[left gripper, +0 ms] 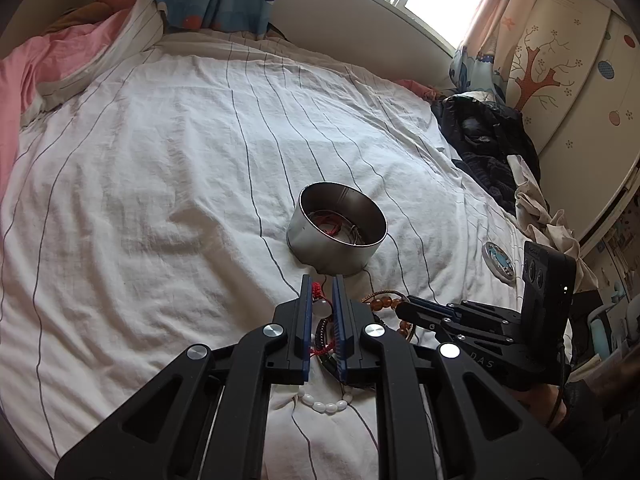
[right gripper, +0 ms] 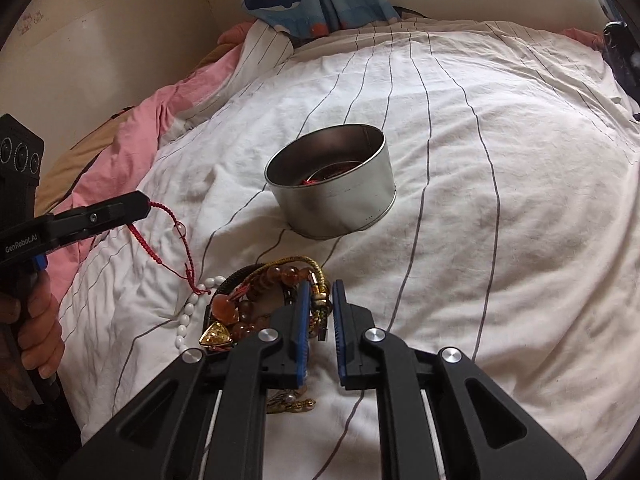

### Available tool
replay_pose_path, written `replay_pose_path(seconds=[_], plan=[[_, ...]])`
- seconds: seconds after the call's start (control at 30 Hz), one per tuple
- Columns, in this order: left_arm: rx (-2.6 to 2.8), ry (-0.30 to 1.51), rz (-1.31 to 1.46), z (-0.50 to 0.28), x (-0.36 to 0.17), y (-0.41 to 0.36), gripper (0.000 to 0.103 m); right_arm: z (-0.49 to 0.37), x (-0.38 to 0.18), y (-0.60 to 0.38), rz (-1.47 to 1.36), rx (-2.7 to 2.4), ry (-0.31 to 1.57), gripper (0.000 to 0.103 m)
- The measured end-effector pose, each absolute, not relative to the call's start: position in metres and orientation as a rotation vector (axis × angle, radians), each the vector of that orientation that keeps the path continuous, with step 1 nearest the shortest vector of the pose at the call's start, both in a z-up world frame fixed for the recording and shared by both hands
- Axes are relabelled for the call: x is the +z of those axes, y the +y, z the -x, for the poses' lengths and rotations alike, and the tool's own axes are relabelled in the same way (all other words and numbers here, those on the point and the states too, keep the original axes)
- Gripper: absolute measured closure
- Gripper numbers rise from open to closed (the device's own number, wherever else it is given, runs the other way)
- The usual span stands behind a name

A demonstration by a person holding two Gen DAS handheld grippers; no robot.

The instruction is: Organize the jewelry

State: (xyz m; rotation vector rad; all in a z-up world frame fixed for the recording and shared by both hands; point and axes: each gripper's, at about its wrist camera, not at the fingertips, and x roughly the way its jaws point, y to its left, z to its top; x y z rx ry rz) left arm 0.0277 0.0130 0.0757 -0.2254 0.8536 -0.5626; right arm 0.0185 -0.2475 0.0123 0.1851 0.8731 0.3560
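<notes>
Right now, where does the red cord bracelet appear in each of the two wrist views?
Left wrist view: the red cord bracelet runs between the left gripper fingers, lower centre.
Right wrist view: it hangs from the left gripper, at the left.
Shared landmark: the round metal tin beyond it.
</notes>
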Motion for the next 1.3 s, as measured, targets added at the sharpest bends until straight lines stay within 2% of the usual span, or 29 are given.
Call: replay_pose_path(seconds=[0.03, 0.07, 0.1, 0.27, 0.33, 0.4, 0.43, 0.47, 0.73, 0.83, 0.87, 0.9, 0.93, 0.97, 1.07, 1.13, 1.17, 1.3], plan=[[-0.563, 0.854, 0.225, -0.028, 0.076, 0.013, 0.094, -0.019, 0.011, -0.25, -0.209, 0.365, 0.879, 0.074], [-0.563, 0.854, 0.224, -0.028, 0.076, 0.013, 0.094, -0.02, 0.01, -0.253, -0.24, 0.364, 0.878, 0.053], [-0.562, 0.854, 0.225, -0.028, 0.076, 0.013, 0.094, -0.02, 0.011, -0.257, -0.273, 0.354, 0.865, 0.05], [-0.561, 0.856, 0.225, -0.027, 0.076, 0.012, 0.094, -0.03, 0.001, -0.268, -0.424, 0.39, 0.89, 0.05], [-0.561, 0.857, 0.224, -0.027, 0.075, 0.012, 0.094, -0.038, -0.007, -0.272, -0.496, 0.417, 0.916, 0.054], [-0.559, 0.859, 0.225, -0.028, 0.075, 0.012, 0.094, -0.043, -0.013, -0.272, -0.532, 0.443, 0.939, 0.073], [-0.558, 0.859, 0.225, -0.028, 0.075, 0.012, 0.094, -0.043, -0.012, -0.271, -0.528, 0.448, 0.938, 0.089], [-0.557, 0.858, 0.227, -0.028, 0.075, 0.013, 0.094, -0.041, -0.009, -0.271, -0.512, 0.45, 0.925, 0.094], [-0.558, 0.855, 0.229, -0.028, 0.075, 0.012, 0.094, -0.015, 0.037, -0.264, -0.442, 0.538, 0.704, 0.096], [-0.558, 0.855, 0.229, -0.028, 0.075, 0.013, 0.094, -0.011, 0.046, -0.263, -0.39, 0.52, 0.691, 0.096], [-0.558, 0.855, 0.229, -0.028, 0.075, 0.013, 0.094, -0.013, 0.043, -0.261, -0.369, 0.503, 0.71, 0.091], [-0.559, 0.856, 0.229, -0.028, 0.075, 0.013, 0.094, -0.016, 0.038, -0.261, -0.367, 0.483, 0.739, 0.064], [-0.559, 0.855, 0.229, -0.028, 0.075, 0.013, 0.094, -0.019, 0.031, -0.262, -0.382, 0.452, 0.766, 0.051], [-0.559, 0.855, 0.229, -0.028, 0.075, 0.013, 0.094, -0.021, 0.025, -0.263, -0.398, 0.431, 0.783, 0.047], [-0.558, 0.855, 0.229, -0.028, 0.075, 0.013, 0.094, -0.027, 0.013, -0.254, -0.338, 0.418, 0.85, 0.057], [-0.559, 0.855, 0.228, -0.028, 0.075, 0.013, 0.094, -0.03, 0.007, -0.247, -0.316, 0.439, 0.887, 0.079], [-0.558, 0.855, 0.228, -0.028, 0.075, 0.013, 0.094, -0.03, 0.005, -0.244, -0.296, 0.447, 0.901, 0.094], [-0.557, 0.854, 0.231, -0.028, 0.075, 0.013, 0.094, -0.018, 0.023, -0.24, -0.332, 0.581, 0.826, 0.095]])
